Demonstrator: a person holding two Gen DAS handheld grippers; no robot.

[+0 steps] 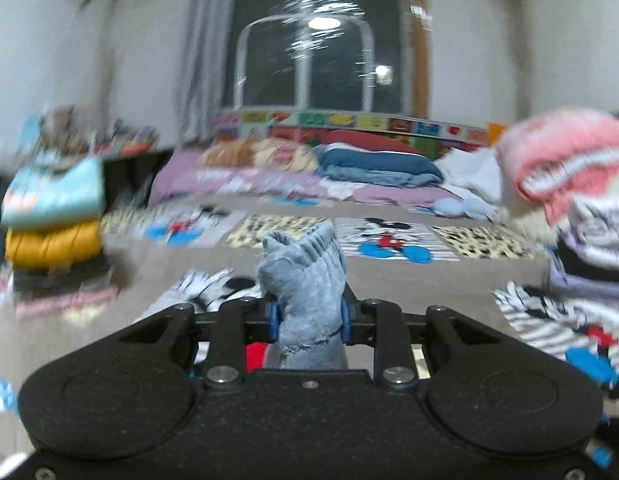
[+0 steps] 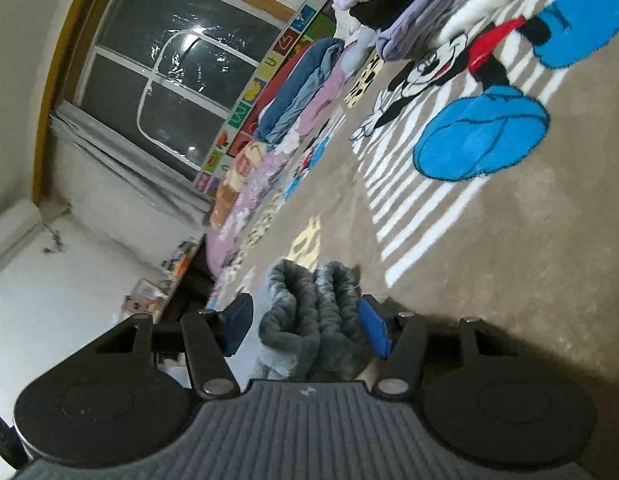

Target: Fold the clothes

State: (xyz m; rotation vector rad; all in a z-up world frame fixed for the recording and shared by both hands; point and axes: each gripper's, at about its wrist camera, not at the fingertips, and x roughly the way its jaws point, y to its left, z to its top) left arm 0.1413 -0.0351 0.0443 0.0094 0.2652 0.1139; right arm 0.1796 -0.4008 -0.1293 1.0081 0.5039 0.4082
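Observation:
A grey-blue ribbed garment (image 1: pixel 305 280) stands bunched up between the blue pads (image 1: pixel 272 316) of my left gripper (image 1: pixel 308 317), which is shut on it above the carpet. In the right wrist view the same kind of grey ribbed cloth (image 2: pixel 309 312) is folded into a thick bundle. It sits between the pads of my right gripper (image 2: pixel 305 330). The blue pad (image 2: pixel 373 332) presses its right side and the dark one lies close against its left. The right view is rolled, so the floor runs up the right side. Below both grippers the cloth is hidden.
A Mickey Mouse carpet (image 1: pixel 389 240) covers the floor. Folded clothes are stacked at the left (image 1: pixel 53 216) and piled at the right (image 1: pixel 569 168). Bedding (image 1: pixel 349 168) lies along a colourful play fence (image 1: pixel 349 120) under a dark window (image 2: pixel 169 60).

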